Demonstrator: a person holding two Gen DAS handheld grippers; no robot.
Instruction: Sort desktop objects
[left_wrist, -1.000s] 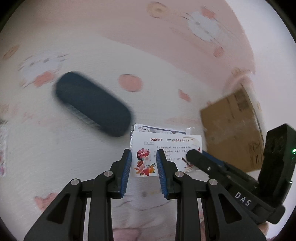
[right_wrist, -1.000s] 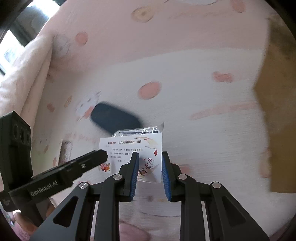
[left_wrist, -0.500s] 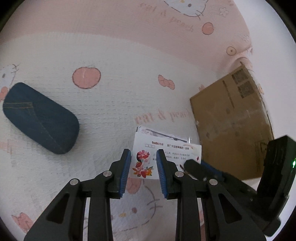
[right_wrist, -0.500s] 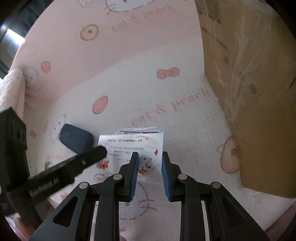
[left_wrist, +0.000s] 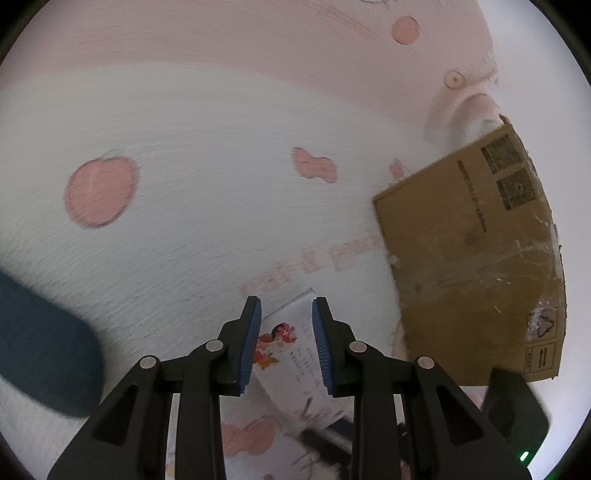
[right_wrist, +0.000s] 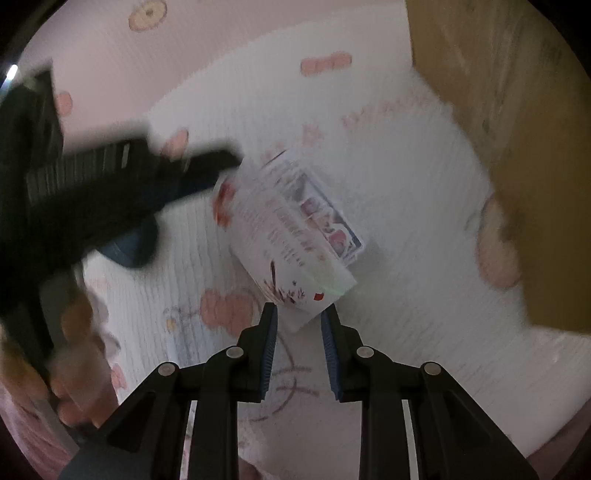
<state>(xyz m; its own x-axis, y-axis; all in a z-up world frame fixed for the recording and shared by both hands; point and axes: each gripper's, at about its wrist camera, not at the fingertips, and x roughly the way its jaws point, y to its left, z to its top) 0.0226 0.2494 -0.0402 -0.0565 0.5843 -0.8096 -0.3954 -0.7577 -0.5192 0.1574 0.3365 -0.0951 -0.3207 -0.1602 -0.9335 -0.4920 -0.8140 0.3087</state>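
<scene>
A white printed card packet (left_wrist: 295, 354) with flower pictures lies on the pink and white cartoon cloth (left_wrist: 207, 155). My left gripper (left_wrist: 286, 314) is open, its jaws standing over the packet's near corner. In the right wrist view the packet (right_wrist: 291, 236) lies tilted just beyond my right gripper (right_wrist: 298, 315), which is open with a corner of the packet between its tips. The left gripper's body (right_wrist: 92, 184) shows blurred at the left there. A dark blue denim case (left_wrist: 40, 347) lies at the left.
A brown cardboard box (left_wrist: 476, 251) stands at the right of the cloth, close to the packet; it fills the upper right of the right wrist view (right_wrist: 517, 129). A hand (right_wrist: 74, 362) shows at the lower left.
Both grippers have swung right and closer to the packet, which now lies rotated between them. The denim case has slid to the left edge and the box looms larger.
</scene>
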